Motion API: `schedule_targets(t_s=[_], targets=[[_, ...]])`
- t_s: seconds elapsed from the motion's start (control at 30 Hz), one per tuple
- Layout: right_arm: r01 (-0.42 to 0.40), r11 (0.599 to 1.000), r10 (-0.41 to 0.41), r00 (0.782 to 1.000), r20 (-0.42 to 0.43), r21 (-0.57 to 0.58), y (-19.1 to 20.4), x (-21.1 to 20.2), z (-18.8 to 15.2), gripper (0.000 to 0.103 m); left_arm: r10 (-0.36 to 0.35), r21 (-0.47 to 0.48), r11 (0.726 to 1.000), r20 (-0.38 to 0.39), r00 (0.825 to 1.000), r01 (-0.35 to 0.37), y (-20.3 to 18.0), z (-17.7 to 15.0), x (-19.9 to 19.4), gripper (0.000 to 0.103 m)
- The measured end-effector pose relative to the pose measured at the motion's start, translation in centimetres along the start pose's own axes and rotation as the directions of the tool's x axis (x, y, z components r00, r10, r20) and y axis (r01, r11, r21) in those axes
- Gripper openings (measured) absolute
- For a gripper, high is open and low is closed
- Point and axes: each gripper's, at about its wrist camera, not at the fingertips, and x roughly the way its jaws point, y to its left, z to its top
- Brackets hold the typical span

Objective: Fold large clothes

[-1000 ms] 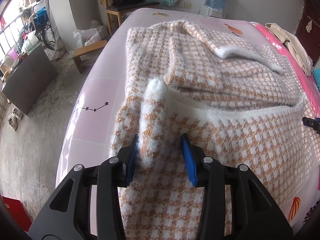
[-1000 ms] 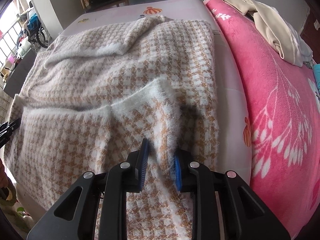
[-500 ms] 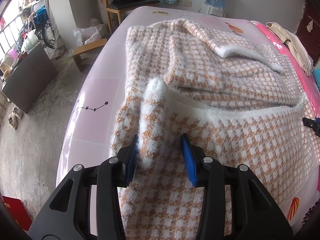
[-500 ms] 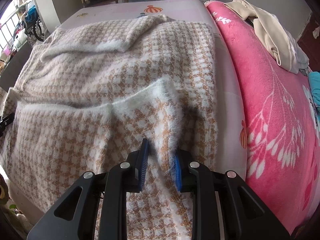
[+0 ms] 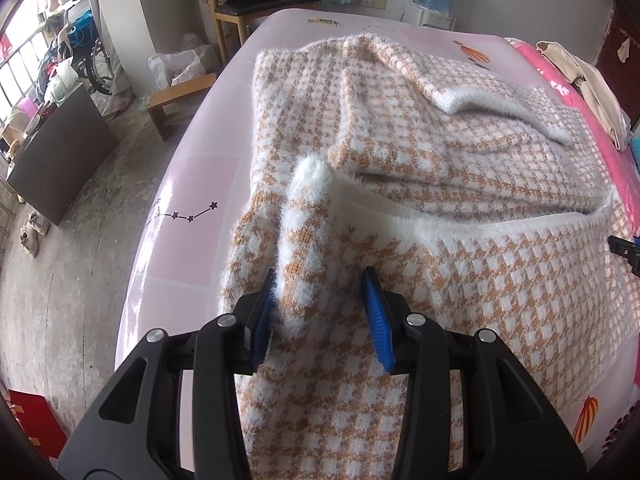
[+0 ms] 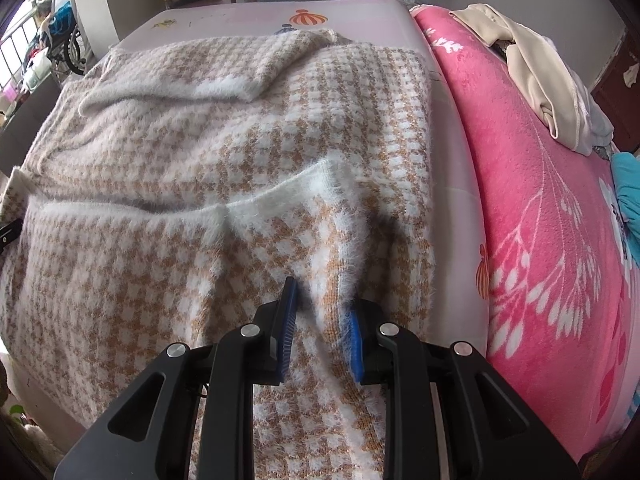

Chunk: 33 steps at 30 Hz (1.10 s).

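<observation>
Sweater point(image 5: 460, 280) hem unchanged, pinched as before in left gripper point(image 5: 322, 312) and right gripper point(image 6: 320, 332).

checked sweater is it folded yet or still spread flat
Partly folded: the checked sweater has its white hem doubled up over the body, and a sleeve lies across the top.

Fuzzy knitted checked garment point(image 5: 460, 280) on glossy pink sheet point(image 5: 192, 184); plush pink blanket point(image 6: 540, 240).

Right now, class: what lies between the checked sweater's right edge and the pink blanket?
A bare strip of pale pink sheet separates the checked sweater from the pink blanket; the right wrist view shows it.
</observation>
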Motion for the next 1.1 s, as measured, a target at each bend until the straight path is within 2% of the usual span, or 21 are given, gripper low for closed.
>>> schedule_targets(t_s=[0.43,0.63,0.87,1.1], targets=[[0.026,1.0,-0.026,1.0,-0.017,-0.011,0.3,-0.1,0.0,0.023,0.043,0.019,0.999,-0.024,0.999,-0.042,-0.7,0.4,-0.1,0.04],[0.04,0.999,-0.041,0.999,-0.016,-0.013,0.5,-0.2,-0.1,0.022,0.04,0.017,0.999,-0.025,0.999,-0.039,-0.6,0.2,-0.3,0.04],[0.1,0.994,-0.1,0.995,-0.013,-0.032,1.9,-0.5,-0.5,0.018,0.022,0.005,1.0,-0.03,0.999,-0.022,-0.3,0.3,-0.1,0.04],[0.119,0.992,-0.119,0.993,-0.006,-0.05,2.2,-0.8,-0.8,0.016,0.046,0.011,0.999,-0.041,0.998,-0.046,-0.5,0.5,0.0,0.04]])
